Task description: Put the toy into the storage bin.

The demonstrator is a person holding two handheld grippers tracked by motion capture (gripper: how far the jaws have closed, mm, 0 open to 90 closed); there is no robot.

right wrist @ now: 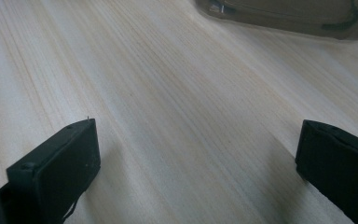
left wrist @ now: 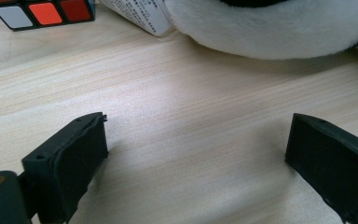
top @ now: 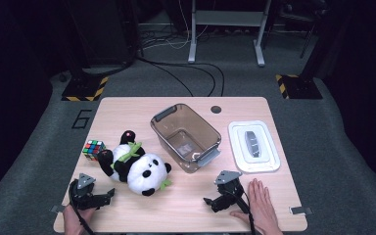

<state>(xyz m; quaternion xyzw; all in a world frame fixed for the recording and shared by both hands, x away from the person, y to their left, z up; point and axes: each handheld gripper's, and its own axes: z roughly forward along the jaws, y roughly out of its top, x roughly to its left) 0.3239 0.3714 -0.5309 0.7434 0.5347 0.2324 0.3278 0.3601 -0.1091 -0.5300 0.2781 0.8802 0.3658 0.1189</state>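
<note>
Both my grippers rest on the table [top: 186, 205], jaws spread wide, holding nothing. The plush panda [top: 136, 166] lies at one o'clock from my left gripper [top: 108, 195]; my right gripper [top: 209, 202] sits at four o'clock from it.

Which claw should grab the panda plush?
Left, probably. The left claw rests open beside the black-and-white panda plush; the right claw lies farther off, below the clear plastic bin.

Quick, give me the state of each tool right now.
Left tool: open, holding nothing, resting on the table near the panda plush.
Right tool: open, holding nothing, on the table.
</note>
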